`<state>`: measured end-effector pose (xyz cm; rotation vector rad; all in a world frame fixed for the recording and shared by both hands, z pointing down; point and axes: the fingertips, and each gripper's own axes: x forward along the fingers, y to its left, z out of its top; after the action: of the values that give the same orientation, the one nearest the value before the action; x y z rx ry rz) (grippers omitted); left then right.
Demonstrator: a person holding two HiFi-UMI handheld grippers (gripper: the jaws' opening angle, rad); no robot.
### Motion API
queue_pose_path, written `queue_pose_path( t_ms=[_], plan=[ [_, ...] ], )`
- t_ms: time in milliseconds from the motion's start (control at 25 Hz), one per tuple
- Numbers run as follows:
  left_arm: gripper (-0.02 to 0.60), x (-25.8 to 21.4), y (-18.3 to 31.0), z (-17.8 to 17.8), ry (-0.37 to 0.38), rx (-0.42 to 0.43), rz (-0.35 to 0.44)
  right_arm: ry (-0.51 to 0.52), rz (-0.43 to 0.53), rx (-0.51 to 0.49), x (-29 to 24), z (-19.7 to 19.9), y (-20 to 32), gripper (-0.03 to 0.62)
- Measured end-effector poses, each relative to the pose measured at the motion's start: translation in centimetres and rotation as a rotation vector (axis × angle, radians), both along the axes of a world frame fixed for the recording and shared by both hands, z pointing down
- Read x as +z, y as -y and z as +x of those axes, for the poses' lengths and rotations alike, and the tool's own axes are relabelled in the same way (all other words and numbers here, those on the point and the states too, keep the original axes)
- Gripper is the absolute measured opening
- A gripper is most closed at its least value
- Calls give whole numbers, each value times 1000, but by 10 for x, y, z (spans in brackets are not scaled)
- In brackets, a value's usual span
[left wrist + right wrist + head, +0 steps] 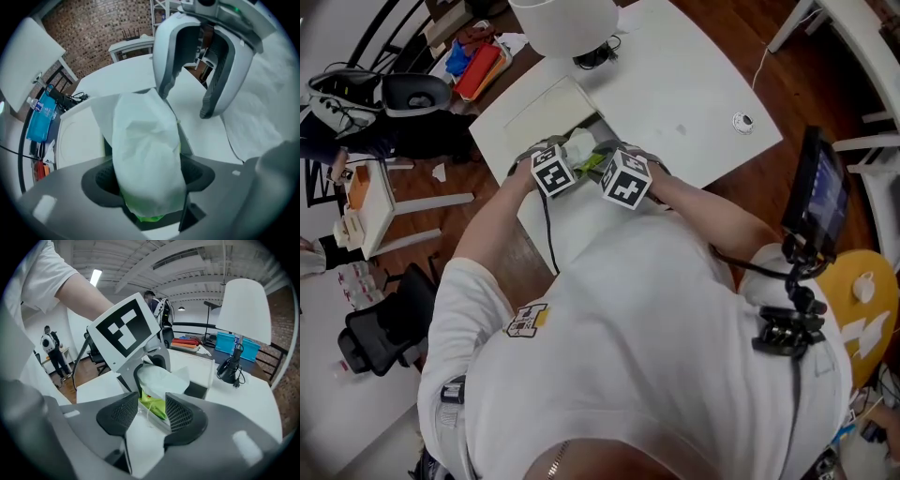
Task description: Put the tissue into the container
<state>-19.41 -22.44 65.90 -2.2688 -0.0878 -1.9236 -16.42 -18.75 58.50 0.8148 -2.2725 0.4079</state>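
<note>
A white tissue (145,154) with a green pack (149,218) under it fills my left gripper (150,187), whose jaws press on its sides. In the head view the tissue (579,145) sits between the two marker cubes, above the white table (694,84). My right gripper (152,416) stands open; the green pack (154,406) shows in the gap just past its pads. From the left gripper view the right gripper (186,101) has bare table between its fingers, and the tissue's tip touches one finger. The white container (546,105) lies just behind, its dark inside (197,390) showing.
A white lamp (567,23) with a black base and cable (229,371) stands behind the container. A small round object (743,122) lies at the table's right. Blue and red items (473,66) are at the back left. A screen on a stand (825,192) is right.
</note>
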Motion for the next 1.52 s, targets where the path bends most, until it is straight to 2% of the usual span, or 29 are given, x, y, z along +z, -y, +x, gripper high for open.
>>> queue_pose_path(
  t_ms=[120, 200, 280, 480, 720, 880, 1160, 1240, 1320, 1440, 1520],
  plan=[
    [371, 7, -1, 3, -2, -5, -20, -17, 0, 6, 4, 3, 8, 179],
    [373, 9, -2, 4, 7, 11, -19, -36, 3, 10, 7, 3, 14, 157],
    [374, 10, -3, 4, 14, 23, -17, -69, 6, 25, 13, 6, 23, 98],
    [375, 6, -1, 5, 7, 47, -3, -155, -27, 19, 34, 7, 34, 80],
    [470, -14, 5, -2, -26, 97, 70, -217, -25, -2, 47, 3, 43, 80],
    [485, -33, 13, -6, -57, 72, 114, -244, -25, -22, 50, 3, 43, 78],
    [485, -54, 23, -21, -120, -4, 162, -229, -35, -25, 48, 2, 44, 78],
    [485, -61, 24, -20, -164, -46, 167, -187, -33, -11, 42, 3, 45, 84],
    [485, -68, 26, -17, -248, -130, 165, -120, -18, 13, 31, 7, 45, 107],
    [481, -83, 28, -9, -440, -306, 157, -15, 34, 62, 7, 21, 46, 109],
    [458, -96, 23, -3, -575, -424, 152, 51, 70, 80, -13, 30, 42, 109]
  ],
)
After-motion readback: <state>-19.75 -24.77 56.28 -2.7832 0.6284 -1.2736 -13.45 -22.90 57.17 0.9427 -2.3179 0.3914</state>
